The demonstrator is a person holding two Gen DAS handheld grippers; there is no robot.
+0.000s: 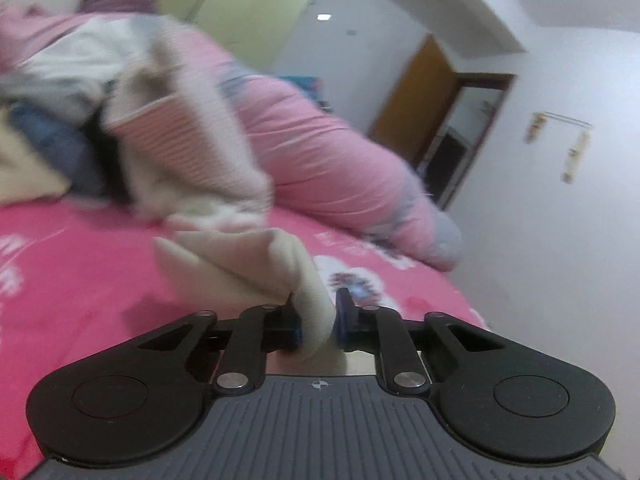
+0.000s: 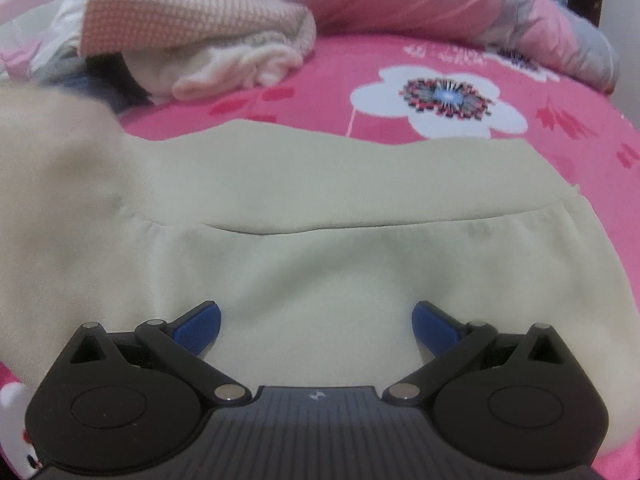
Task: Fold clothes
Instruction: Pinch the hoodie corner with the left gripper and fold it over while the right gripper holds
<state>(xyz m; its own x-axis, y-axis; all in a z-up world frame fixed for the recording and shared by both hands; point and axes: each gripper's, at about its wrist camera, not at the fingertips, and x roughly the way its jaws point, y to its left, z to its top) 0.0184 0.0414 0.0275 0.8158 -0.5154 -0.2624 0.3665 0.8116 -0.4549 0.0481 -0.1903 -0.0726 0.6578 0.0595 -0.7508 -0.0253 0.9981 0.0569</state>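
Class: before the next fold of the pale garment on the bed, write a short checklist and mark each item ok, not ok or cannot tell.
1. Left gripper shut on a fold of the pale garment: ok.
2. Right gripper open, its fingers over the garment: ok.
3. Garment lying flat by the right gripper: ok.
4. Pink sheet bare beyond the garment: ok.
5. Heap of clothes apart from the garment: cannot tell.
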